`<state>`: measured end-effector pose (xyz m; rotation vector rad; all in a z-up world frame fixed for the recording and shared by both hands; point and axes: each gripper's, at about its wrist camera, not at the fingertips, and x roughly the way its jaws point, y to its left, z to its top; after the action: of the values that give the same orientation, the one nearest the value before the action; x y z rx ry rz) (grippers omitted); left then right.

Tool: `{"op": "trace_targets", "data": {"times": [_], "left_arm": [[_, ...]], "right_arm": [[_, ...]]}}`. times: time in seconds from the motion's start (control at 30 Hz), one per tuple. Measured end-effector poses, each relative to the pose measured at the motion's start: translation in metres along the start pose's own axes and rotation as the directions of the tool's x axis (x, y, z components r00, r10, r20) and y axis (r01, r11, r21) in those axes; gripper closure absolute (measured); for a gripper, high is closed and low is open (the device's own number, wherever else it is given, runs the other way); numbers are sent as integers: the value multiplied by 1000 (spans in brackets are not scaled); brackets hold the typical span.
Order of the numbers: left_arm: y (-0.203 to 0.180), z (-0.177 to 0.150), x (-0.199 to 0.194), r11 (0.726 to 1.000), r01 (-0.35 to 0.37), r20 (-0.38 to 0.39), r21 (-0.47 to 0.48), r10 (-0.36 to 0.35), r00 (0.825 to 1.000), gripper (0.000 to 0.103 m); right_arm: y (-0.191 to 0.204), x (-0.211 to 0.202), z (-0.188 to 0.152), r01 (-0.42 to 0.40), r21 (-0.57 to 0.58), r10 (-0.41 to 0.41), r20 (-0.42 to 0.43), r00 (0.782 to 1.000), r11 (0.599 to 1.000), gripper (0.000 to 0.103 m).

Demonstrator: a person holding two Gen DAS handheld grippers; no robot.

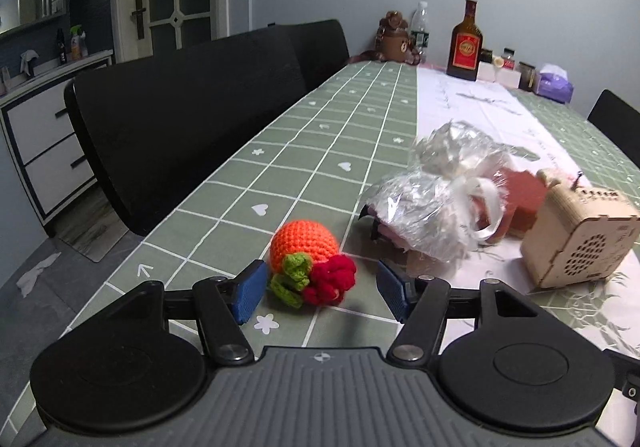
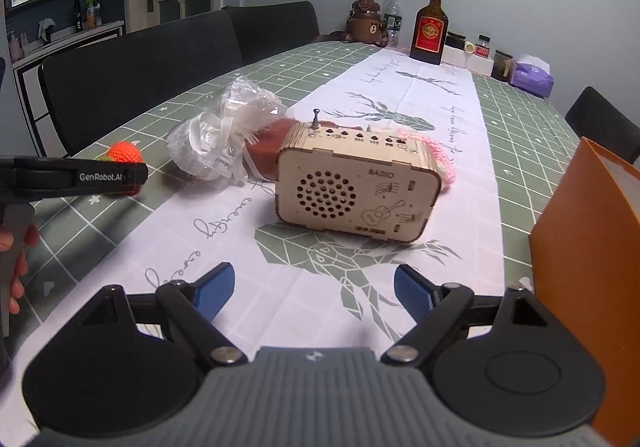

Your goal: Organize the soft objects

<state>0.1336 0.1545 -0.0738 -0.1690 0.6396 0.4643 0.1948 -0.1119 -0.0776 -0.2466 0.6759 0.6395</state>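
My left tongs (image 1: 320,293) stood apart around the crocheted orange (image 1: 303,245) lying on the table (image 1: 224,207), pads not touching it. My right tongs (image 2: 314,293) gaped empty before the wooden radio (image 2: 352,193).

Your tabletop (image 1: 320,135) wears a green cloth with white squares, little hearts and flowers. Down its middle runs a white runner (image 2: 436,103) with green deer and grey writing. The crochet fruit (image 1: 303,246) is orange with green leaves and a red bunch. The wooden radio (image 2: 352,193) is pale tan with dark dots and a guitar drawing. Your tool pads (image 1: 251,292) are blue. The box (image 2: 592,247) is orange.
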Motion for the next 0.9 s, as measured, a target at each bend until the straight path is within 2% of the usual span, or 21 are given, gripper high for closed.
{"op": "trace_targets", "data": {"times": [0.07,0.17,0.27,0.37,0.57,0.73,0.9], "left_arm": [[0,1,4,1000,5,-16,-5,-5,1000,33],[0,0,9,1000,-1,-32,3,1,999,45],[2,-3,10,1000,14,-36,-3,-15,999,51],[2,-4,10,1000,13,-30,11,-12,999,53],[7,-4,1,1000,-3,-9,-19,3,1000,53],[18,0,-7,996,-17,4,-83,18,1000,53],[23,0,-7,994,-31,3,-109,32,999,53]], "right_arm": [[0,3,3,-10,9,10,-1,1000,1000,17],[5,4,9,-31,3,31,13,999,1000,17],[17,4,14,-48,-39,49,40,998,998,17],[30,4,19,-62,-89,68,67,995,994,17],[57,3,30,-88,-193,113,126,986,977,19],[77,21,36,-74,-284,114,127,985,956,25],[88,42,41,-75,-340,127,133,983,938,27]]}}
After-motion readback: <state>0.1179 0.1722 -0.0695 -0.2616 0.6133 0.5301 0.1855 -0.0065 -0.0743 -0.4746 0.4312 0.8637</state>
